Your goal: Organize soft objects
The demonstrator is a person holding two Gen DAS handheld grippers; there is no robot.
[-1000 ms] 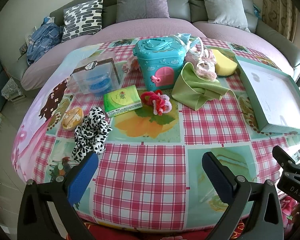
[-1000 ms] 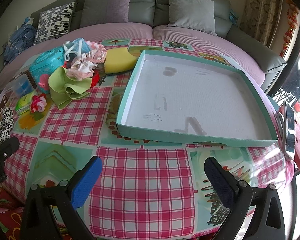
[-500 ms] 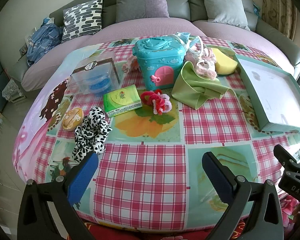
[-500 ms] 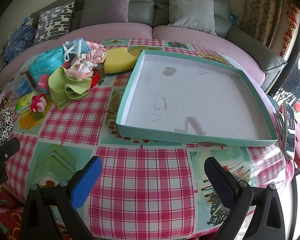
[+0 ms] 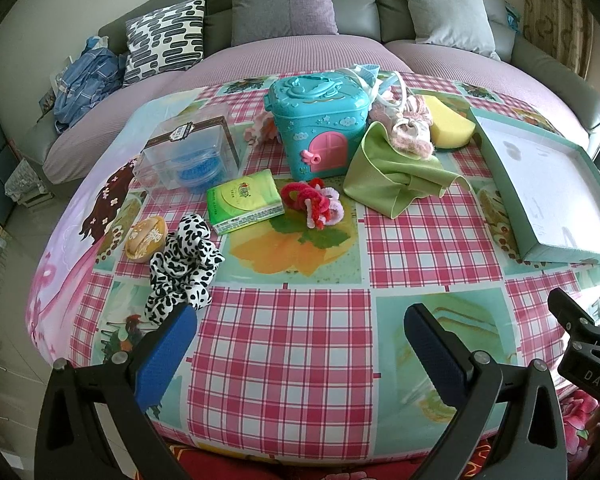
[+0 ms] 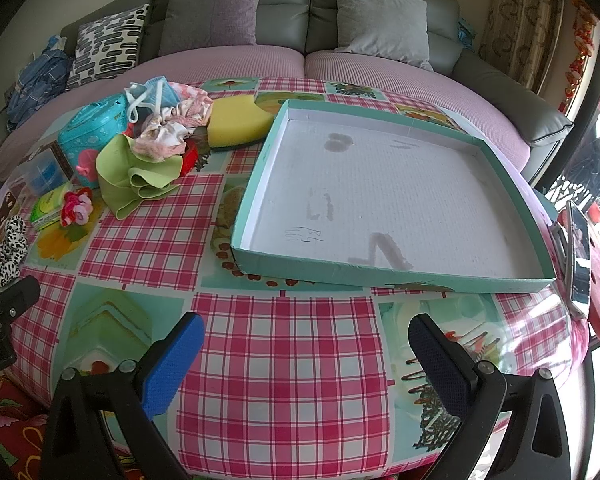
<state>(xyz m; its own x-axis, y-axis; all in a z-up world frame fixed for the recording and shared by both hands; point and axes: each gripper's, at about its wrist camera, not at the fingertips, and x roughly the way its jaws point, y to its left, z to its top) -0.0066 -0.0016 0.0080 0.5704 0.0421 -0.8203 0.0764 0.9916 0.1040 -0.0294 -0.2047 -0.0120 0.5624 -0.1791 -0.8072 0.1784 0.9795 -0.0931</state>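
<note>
Checked tabletop (image 5: pixel 284 344); both claws wide, empty. Spotted scrunchie (image 5: pixel 182 256) nearest the left claw (image 5: pixel 300 344), light, floppy: pinch bunched middle.

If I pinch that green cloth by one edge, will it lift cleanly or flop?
The green cloth lies crumpled in loose folds, so it will probably drape and unfold. It looks thin, likely light. The pink scrunchie rests on its far edge and may get dragged along.

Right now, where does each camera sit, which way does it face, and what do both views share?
Left wrist: above the table's near edge, facing the toy box and sofa; the open left gripper and part of the right gripper show.
Right wrist: same edge, further right, facing the tray; the open right gripper shows.
Shared: tray, green cloth, sponge.
</note>
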